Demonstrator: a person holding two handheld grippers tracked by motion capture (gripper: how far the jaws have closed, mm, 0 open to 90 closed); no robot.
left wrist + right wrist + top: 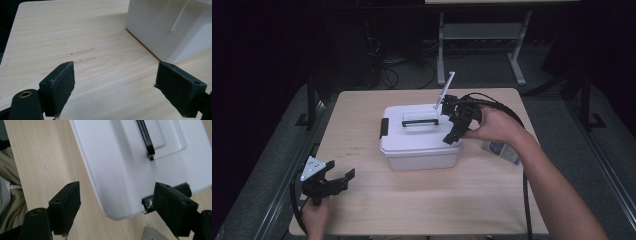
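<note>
So there's a white storage box (419, 145) sitting about mid-bench (362, 125), lid (412, 131) on, black carry handle (420, 122) folded flat on top and a black latch (384, 128) on its left end. Can't see what's inside since the lid's closed. The right gripper (453, 131) hangs over the box's right end, jaws apart and holding nothing, one of them right by the black latch (185, 188) on that side. The left gripper (337, 179) is well off near the front left corner, jaws also wide apart and empty.
</note>
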